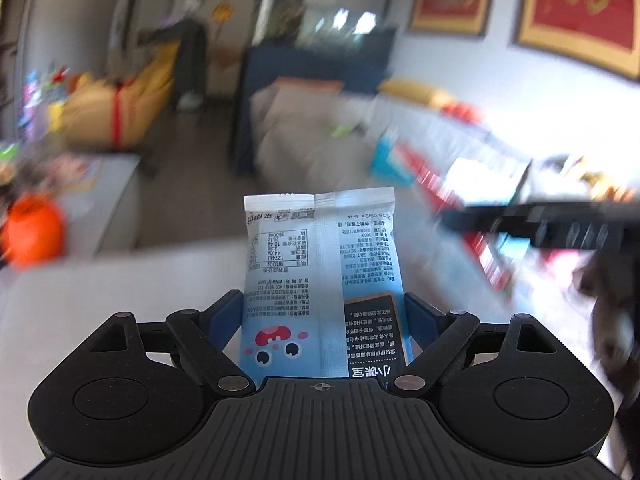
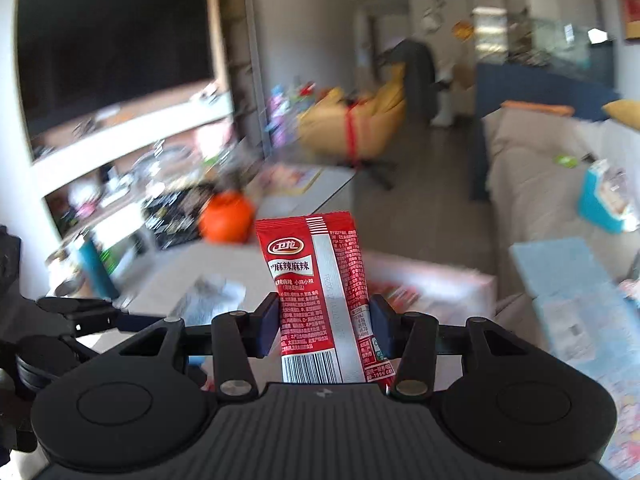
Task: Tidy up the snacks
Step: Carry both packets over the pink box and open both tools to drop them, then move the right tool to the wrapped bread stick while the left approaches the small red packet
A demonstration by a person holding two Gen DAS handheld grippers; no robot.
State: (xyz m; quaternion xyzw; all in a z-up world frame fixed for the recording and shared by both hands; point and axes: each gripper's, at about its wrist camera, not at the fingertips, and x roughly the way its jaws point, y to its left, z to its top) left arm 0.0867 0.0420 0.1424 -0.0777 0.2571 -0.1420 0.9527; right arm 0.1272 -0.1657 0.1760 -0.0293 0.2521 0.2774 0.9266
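A light blue snack packet (image 1: 320,264) with printed text and a small cartoon face stands upright between the pads of my left gripper (image 1: 324,312), which is shut on its lower half. In the right wrist view a red snack packet (image 2: 320,296) with a silver stripe and a barcode is held upright in my right gripper (image 2: 325,316), its blue pads pressing both long edges. Both packets are lifted above the pale table (image 2: 180,276). The other gripper shows as a dark blurred bar (image 1: 560,224) at the right of the left wrist view.
An orange round object (image 2: 226,222) sits at the table's far side. A pink-and-white box (image 2: 436,288) lies past the red packet, and light blue printed packaging (image 2: 568,288) to its right. A beige sofa (image 2: 532,184) with a teal box (image 2: 600,204) stands further right. Shelves line the left wall.
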